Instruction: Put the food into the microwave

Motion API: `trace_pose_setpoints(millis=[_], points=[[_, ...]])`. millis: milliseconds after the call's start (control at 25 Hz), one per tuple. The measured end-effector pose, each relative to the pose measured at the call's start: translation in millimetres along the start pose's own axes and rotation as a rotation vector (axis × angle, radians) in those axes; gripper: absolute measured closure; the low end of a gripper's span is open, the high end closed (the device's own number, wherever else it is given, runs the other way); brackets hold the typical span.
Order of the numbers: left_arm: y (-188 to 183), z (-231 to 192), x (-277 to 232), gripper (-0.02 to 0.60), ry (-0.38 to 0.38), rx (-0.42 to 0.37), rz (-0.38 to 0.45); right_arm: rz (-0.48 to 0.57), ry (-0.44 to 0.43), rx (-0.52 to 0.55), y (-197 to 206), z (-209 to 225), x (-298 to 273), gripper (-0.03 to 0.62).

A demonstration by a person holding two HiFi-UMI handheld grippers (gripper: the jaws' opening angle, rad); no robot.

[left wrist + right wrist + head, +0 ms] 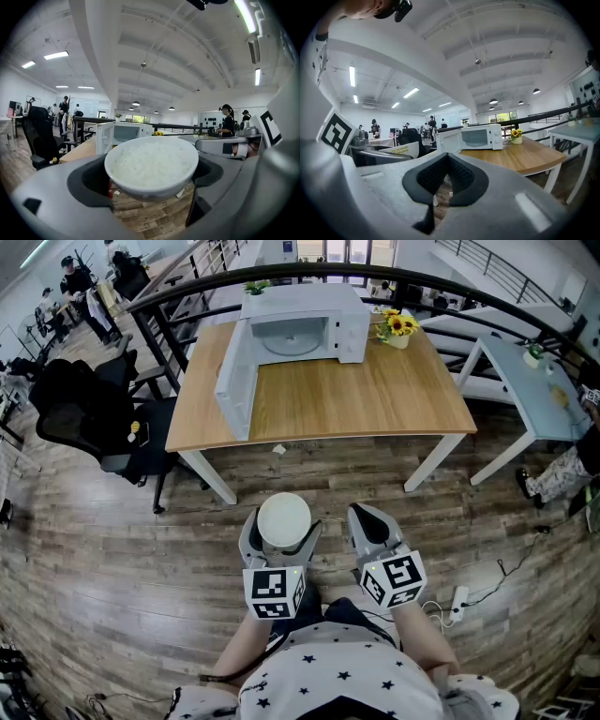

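White bowl of rice (283, 515) pinched between the jaws of the left gripper (281, 532). Jaws spread wide, one on each side of the bowl wall. Bowl upright, filled with rice to near the rim. Held above the wooden floor (112, 549), in front of the near edge of the table (375, 399) and well apart from it; not yet on the table, not yet inside the microwave (309, 324).

Right gripper (367, 517) just beside the left one, on its right. Jaws pressed together, nothing between them. Both grippers pointed toward the table, only a little below level.

White microwave standing at the far edge of the table, toward the far left corner. Door (234, 381) swung fully open on the left side, reaching along the left edge toward the near left corner. Inside empty, with the round turntable (291, 341) in view. Yellow flowers (397, 326) in a small pot just right of the microwave, near the far right corner. Rest of the wooden top bare.

Black office chair (84, 418) on the floor, left of the table. Second, pale table (534, 381) to the right, apart from the first one.
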State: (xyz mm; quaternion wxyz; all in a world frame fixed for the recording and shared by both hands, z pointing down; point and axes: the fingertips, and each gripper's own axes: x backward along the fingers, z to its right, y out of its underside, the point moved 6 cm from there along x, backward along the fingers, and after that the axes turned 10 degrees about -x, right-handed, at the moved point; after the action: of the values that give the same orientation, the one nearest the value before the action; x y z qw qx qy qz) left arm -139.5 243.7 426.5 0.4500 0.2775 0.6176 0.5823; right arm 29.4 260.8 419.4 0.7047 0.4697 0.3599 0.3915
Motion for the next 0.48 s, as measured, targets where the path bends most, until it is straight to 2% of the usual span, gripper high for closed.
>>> trace_pose_setpoints(millis=[240,480], points=[[-5,11,34,0.092,-0.010,-0.013,0.017,0.019,0.009,-0.001,-1,-15,37,0.589],[-5,14,45,0.092,-0.017,-0.012,0.032,0.025,-0.001,0.006,1,-25,47,0.589]])
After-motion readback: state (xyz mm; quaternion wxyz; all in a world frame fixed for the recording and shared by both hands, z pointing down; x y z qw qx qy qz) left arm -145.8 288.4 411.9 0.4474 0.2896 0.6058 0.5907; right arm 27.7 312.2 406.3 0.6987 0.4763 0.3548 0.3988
